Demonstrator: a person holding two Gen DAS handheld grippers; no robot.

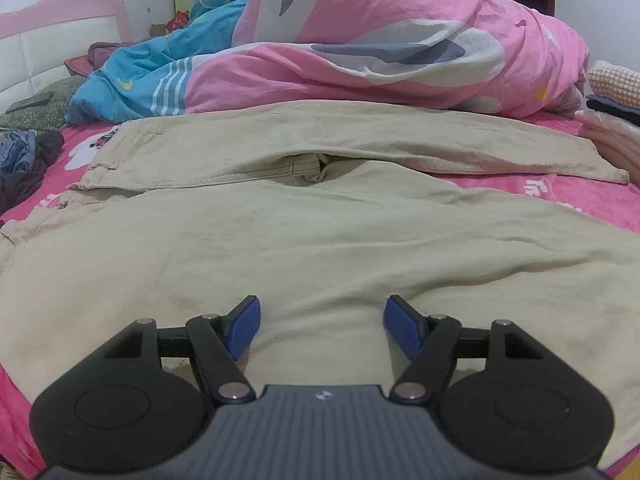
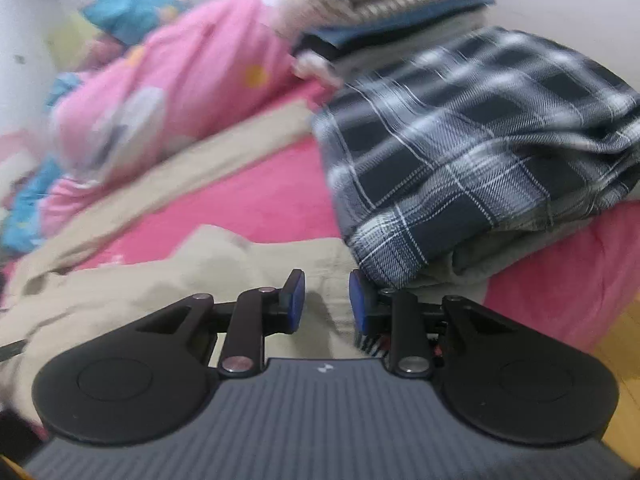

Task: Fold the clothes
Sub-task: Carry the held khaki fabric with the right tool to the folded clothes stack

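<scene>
My left claw hung wide open over beige trousers; my right claw, slightly parted and empty, faced plaid stack at 1 o'clock.

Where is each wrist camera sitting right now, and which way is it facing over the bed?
Left wrist: sits behind the open left gripper, angled down over the spread beige trousers, facing the pink quilt and the headboard; only the gripper shows.
Right wrist: sits behind the right gripper, jaws slightly apart, low above the beige cloth, facing the folded plaid shirt and the stack of folded clothes; blurred, only the gripper shows.
Shared: the trousers, the quilt and the pink bedsheet.
</scene>
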